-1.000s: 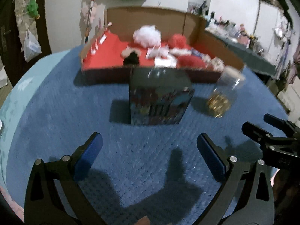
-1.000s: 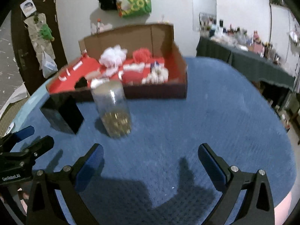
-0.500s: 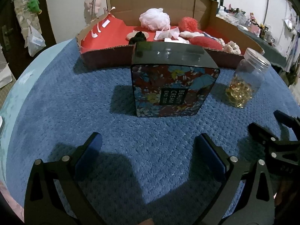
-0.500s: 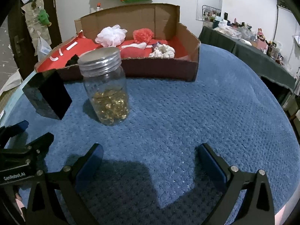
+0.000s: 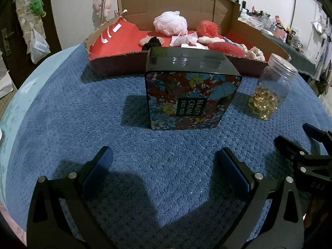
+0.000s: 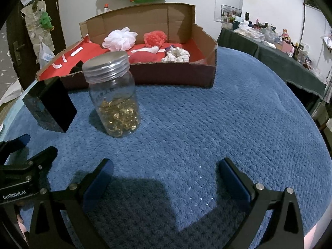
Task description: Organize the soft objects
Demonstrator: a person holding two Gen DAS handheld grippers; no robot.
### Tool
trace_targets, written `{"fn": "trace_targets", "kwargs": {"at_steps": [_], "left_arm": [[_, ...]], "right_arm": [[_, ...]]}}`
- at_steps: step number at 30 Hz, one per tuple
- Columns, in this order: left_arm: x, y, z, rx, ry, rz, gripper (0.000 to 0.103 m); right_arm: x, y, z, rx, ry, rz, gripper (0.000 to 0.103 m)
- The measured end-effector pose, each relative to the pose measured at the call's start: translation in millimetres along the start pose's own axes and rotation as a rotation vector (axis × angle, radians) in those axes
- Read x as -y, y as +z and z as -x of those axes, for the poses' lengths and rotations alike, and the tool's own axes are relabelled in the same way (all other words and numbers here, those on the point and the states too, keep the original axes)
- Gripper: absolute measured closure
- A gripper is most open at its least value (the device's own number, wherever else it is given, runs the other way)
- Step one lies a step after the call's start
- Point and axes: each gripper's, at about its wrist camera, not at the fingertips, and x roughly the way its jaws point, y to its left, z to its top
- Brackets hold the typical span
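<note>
A blue towel [image 5: 62,108] covers the table from edge to edge in both views. At 12 o'clock on it sits the carton [image 6: 172,76], a low cardboard tray with a red floor and a tall back flap. The soft things lie inside it: a white pouf [image 5: 170,22] against the back wall, a red pouf [image 5: 207,27] just beside it toward 3 o'clock, a red cushion [image 5: 226,48] nearer the front wall, a white knit ring [image 6: 176,55] at the 3 o'clock end, and a small black piece [image 5: 152,41] near the front wall at the middle, lying on a tan disc [image 5: 145,40].

In front of the carton, near it though contact cannot be judged, a box [image 5: 191,95] stands on edge, its flowered face reading "BEAUTY CREAM" turned sideways and its glossy black top catching the light. At 3 o'clock from the box, well apart from it, a jar [image 6: 114,95] stands upright with its screw lid on, its lower part holding gold capsules.

The left gripper [image 5: 164,170] sits low at 6 o'clock in its own view, fingers spread wide over bare towel, holding nothing, with the box straight ahead. The right gripper [image 6: 166,176] is likewise spread wide and empty, with the jar ahead toward 11 o'clock. Each gripper shows at the edge of the other's view.
</note>
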Motion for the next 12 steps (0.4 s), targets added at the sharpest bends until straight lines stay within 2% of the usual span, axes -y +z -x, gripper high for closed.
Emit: {"fn": "trace_targets", "kwargs": {"at_steps": [12], "left_arm": [[0.5, -0.4, 1.5, 0.004, -0.005, 0.001, 0.000]], "right_arm": [[-0.2, -1.3, 0.6, 0.002, -0.003, 0.000, 0.000]]}}
